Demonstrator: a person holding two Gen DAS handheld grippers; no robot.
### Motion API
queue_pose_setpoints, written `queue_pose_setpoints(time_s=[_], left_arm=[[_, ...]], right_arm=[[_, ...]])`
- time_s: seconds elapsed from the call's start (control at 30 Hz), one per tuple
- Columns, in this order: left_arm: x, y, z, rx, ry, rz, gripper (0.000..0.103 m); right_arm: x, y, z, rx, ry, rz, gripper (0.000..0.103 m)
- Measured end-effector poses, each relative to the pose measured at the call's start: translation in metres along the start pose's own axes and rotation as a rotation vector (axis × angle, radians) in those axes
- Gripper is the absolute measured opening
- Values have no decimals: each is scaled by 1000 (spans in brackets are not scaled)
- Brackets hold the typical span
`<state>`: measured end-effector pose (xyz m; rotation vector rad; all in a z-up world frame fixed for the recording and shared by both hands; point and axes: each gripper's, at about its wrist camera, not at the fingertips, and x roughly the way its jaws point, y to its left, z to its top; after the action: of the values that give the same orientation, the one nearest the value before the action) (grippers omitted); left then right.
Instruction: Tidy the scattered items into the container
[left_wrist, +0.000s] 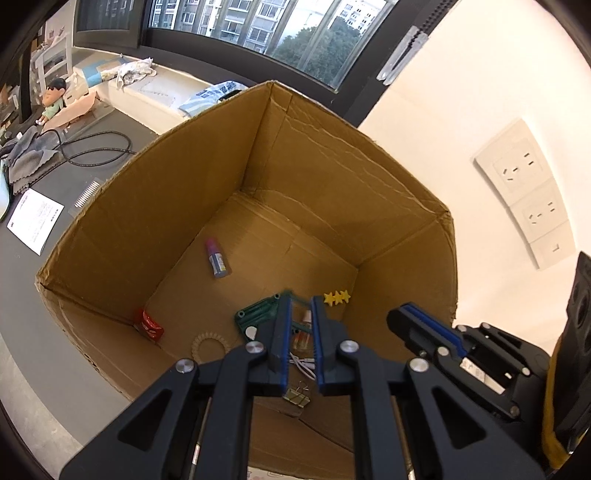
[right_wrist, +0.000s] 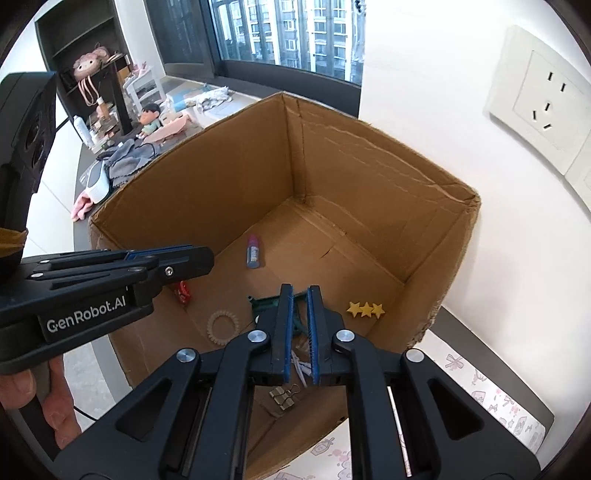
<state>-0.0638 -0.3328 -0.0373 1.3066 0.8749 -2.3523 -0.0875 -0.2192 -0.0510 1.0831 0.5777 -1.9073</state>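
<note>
Both grippers hover above the open cardboard box (right_wrist: 369, 155), tilted down into it; left gripper (left_wrist: 301, 306) and right gripper (right_wrist: 300, 291) each show a narrow gap between the fingers with nothing held, so both read as near-closed and empty. Items already lie on the box floor: purple bottle (right_wrist: 253, 252) toward the far-left wall, long axis running away from the grippers, yellow star clip (right_wrist: 365, 309) right, coil hair tie (right_wrist: 223, 327) and red packet (right_wrist: 183, 291) left, binder clips (right_wrist: 283, 396) nearest. No loose item shows outside the box, so my guess is the next pick lies behind both cameras.
</note>
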Motion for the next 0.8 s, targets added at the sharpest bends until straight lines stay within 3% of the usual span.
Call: queue_pose_setpoints(time_s=[0.03,0.1,0.17,0.23,0.27,0.37,0.5,0.8], left_arm=[[0,0,0,-1,-1,2,13],[-1,0,0,-4,-4,4,28],[-3,2,-1,-11,-15,-1,59],[-7,4,-2,-21,-32,4,76],[-9,4,-2,-24,-40,9,85],[-15,3,-4,-4,-59,54,98],[-25,1,-6,-3,-90,85,103],[-55,-40,-24,55,-150,101,103]], right_arm=[[0,0,0,-2,-1,-3,27],[-3,1,0,-7,-14,-16,52],[-6,2,0,-10,-28,-15,59],[-9,3,0,-12,-33,-24,72],[-10,4,-1,-13,-37,-26,74],[-15,4,-2,-9,-47,-44,89],[-30,-2,-9,18,-81,-86,103],[-83,-39,-35,170,-131,-149,103]])
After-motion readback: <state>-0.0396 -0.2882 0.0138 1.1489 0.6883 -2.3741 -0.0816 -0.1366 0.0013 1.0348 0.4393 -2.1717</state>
